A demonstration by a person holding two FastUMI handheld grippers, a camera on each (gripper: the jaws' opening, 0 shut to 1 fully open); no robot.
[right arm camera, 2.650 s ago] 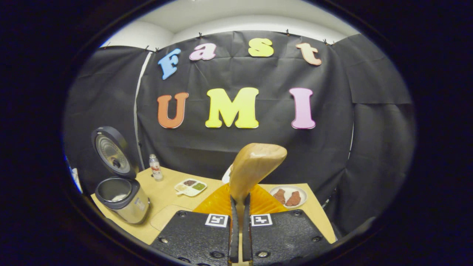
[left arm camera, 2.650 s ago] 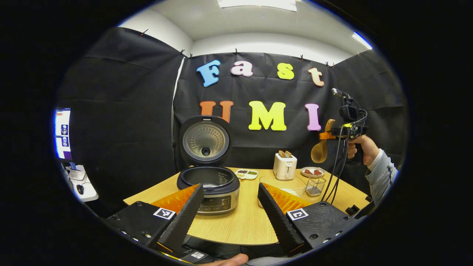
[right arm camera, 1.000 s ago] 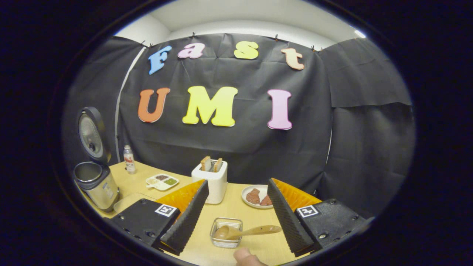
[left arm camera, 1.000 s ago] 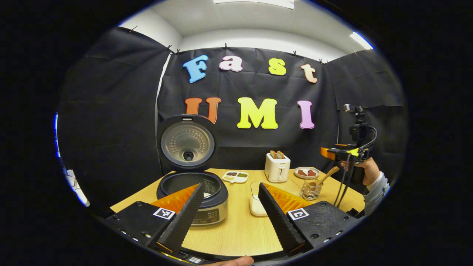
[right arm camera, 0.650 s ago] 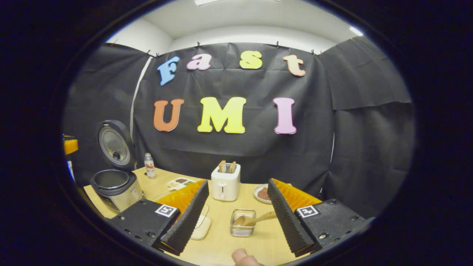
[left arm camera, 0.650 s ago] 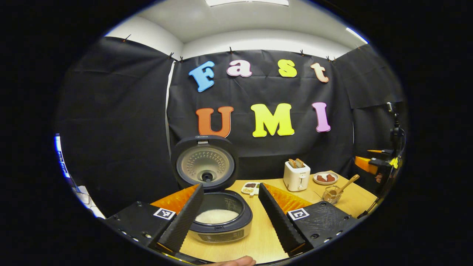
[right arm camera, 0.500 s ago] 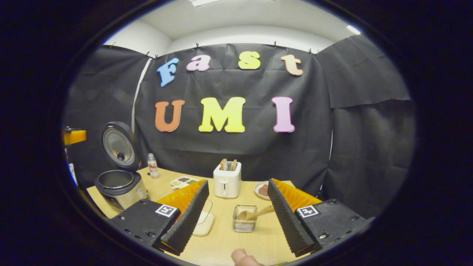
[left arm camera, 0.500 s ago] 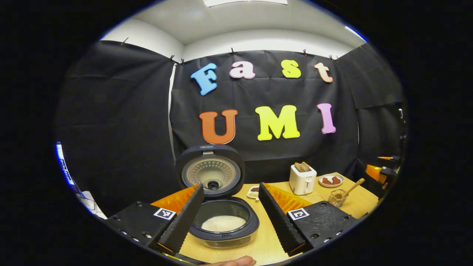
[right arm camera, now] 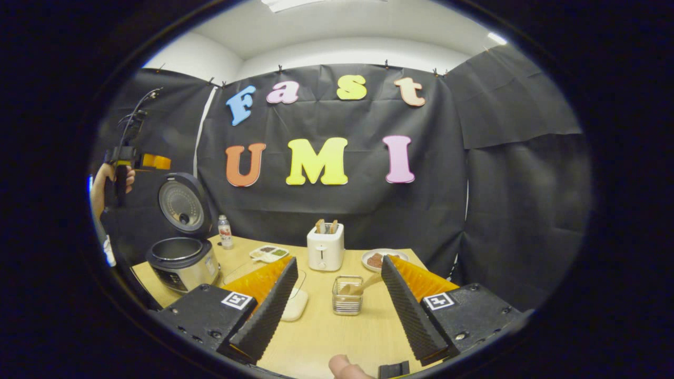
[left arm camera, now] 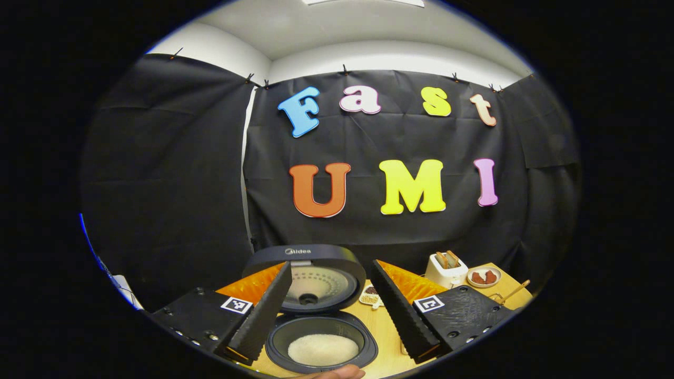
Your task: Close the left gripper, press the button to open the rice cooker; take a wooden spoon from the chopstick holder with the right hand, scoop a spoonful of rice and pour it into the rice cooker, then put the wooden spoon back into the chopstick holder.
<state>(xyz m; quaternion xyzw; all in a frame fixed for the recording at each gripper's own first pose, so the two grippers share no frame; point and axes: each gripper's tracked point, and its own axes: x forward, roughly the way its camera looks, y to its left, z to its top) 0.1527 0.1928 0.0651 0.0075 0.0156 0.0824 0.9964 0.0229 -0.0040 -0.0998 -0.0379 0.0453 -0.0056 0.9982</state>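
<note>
The rice cooker point(left arm camera: 321, 337) stands open, lid point(left arm camera: 305, 268) up, with white rice in its pot. My left gripper point(left arm camera: 330, 265) hovers open above it, nothing between its fingers. In the right gripper view the same cooker point(right arm camera: 184, 263) sits at the table's left end, and the left gripper point(right arm camera: 152, 161) hangs high over it in a hand. The wooden spoon point(right arm camera: 363, 287) leans in the wire chopstick holder point(right arm camera: 347, 302), bowl down. My right gripper point(right arm camera: 339, 260) is open just behind the holder and holds nothing.
On the wooden table point(right arm camera: 326, 337) stand a white toaster point(right arm camera: 325, 252) with toast, a plate of meat point(right arm camera: 379, 259), a divided sauce dish point(right arm camera: 268, 253) and a small bottle point(right arm camera: 225, 231). A white rice container point(right arm camera: 292, 310) lies partly behind my right gripper's left finger.
The right gripper set the spoon into the holder, opened and drew back. The left gripper rose and moved over the cooker, so the rice in the pot now shows.
</note>
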